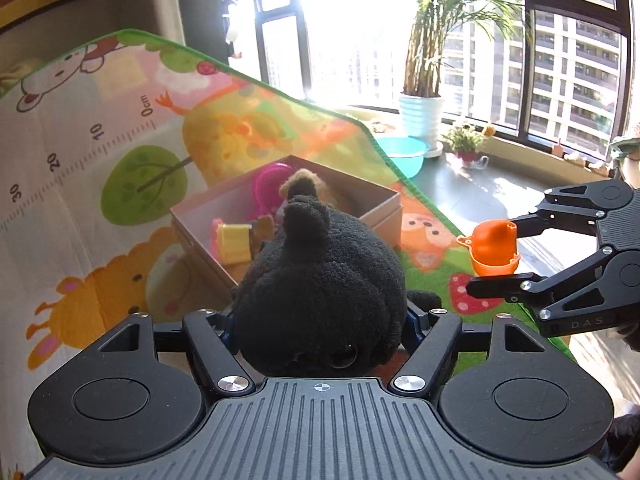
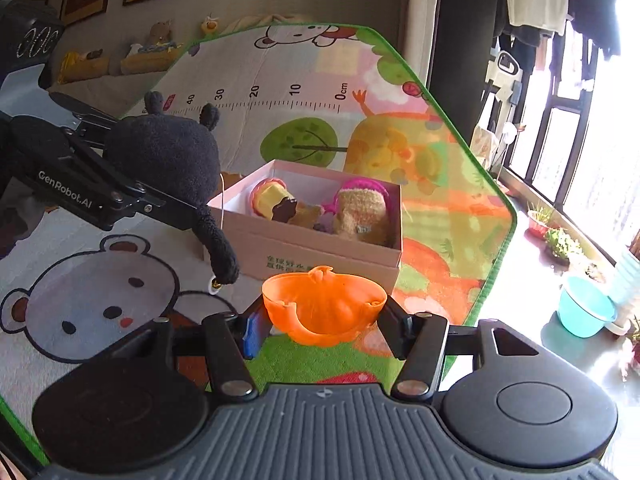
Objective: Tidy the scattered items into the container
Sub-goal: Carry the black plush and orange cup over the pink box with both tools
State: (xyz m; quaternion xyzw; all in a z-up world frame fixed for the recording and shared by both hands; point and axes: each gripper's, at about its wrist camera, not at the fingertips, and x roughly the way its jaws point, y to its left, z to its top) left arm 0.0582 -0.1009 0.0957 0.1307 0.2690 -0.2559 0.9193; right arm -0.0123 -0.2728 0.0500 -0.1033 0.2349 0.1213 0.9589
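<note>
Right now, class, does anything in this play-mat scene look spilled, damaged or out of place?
Nothing stands out. The black plush toy and orange toy cup are gripped above the mat, near the cardboard box already holding toys.

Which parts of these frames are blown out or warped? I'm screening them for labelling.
Left wrist view: the window is blown out, hazing the mat's far edge. Right wrist view: glare washes the right side; fisheye bends the mat's border; the box stays sharp.

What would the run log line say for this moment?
left gripper: shut on black plush | right gripper: shut on orange cup | box: some toys inside
</note>
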